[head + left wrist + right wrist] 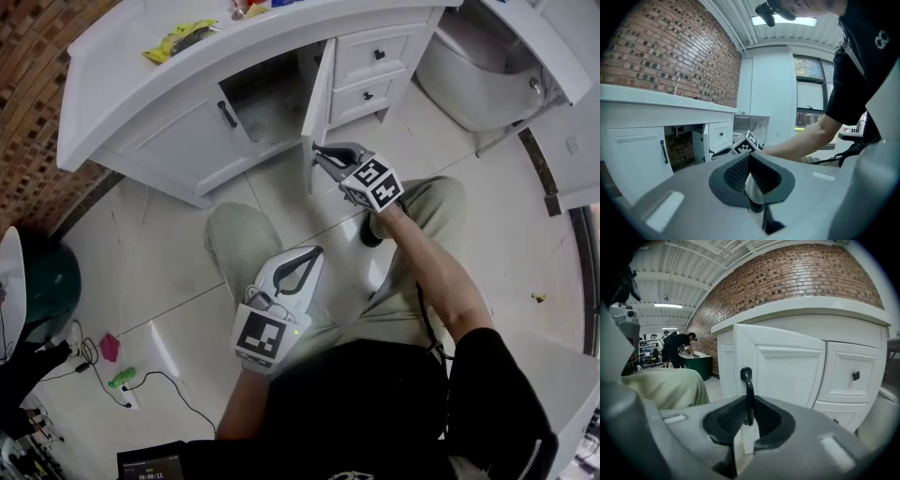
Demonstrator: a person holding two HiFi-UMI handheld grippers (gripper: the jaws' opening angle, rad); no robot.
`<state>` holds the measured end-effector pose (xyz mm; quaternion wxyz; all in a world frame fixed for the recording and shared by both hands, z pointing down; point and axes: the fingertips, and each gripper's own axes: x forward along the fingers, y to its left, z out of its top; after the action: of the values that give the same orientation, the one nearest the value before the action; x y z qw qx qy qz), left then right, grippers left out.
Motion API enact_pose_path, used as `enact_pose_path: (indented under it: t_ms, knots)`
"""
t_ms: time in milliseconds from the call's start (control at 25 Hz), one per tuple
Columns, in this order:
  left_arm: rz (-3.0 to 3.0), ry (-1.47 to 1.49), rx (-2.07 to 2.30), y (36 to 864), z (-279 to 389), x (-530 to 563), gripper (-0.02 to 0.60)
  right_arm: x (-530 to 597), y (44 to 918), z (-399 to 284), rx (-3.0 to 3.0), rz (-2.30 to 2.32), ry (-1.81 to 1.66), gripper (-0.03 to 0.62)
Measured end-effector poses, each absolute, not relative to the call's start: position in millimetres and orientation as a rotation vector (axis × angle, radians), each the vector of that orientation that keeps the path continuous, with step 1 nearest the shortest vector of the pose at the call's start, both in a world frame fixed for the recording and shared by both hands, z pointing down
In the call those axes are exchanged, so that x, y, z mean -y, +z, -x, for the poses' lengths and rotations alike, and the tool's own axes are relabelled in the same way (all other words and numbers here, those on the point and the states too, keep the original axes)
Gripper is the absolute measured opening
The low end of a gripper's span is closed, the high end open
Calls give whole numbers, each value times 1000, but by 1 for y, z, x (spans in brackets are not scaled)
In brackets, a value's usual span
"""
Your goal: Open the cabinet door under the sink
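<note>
The white vanity (122, 70) has its right cabinet door (319, 103) swung out edge-on toward me, and the dark space under the sink (272, 98) shows. My right gripper (319, 153) is shut on that door's black bar handle (748, 394), which stands upright between the pads in front of the panel (783, 366). The left cabinet door (183, 131) is closed, its handle (228, 113) untouched. My left gripper (305, 258) hangs over my knee, shut and empty; in its own view the fingertips (749, 157) meet with nothing between them.
Two drawers (375, 56) sit right of the open door, and a white tub (478, 56) stands beyond them. A yellow-green packet (178, 39) lies on the countertop. A green bin (47, 281), cables and a pink object (110, 348) are on the floor at left. My knees are close below the door.
</note>
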<state>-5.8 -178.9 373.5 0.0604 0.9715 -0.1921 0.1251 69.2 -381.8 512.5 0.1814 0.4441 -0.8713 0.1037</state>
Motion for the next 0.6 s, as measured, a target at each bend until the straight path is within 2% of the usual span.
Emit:
enact_pose_path:
  t_ms: [280,600]
  knots:
    - [-2975,394,450,371,-38,168,16,362,508,-105,2450,-1271,264,29]
    - [-2973,402,367,379,-76,165,17,349,514,-198,2443,-1464,395,26]
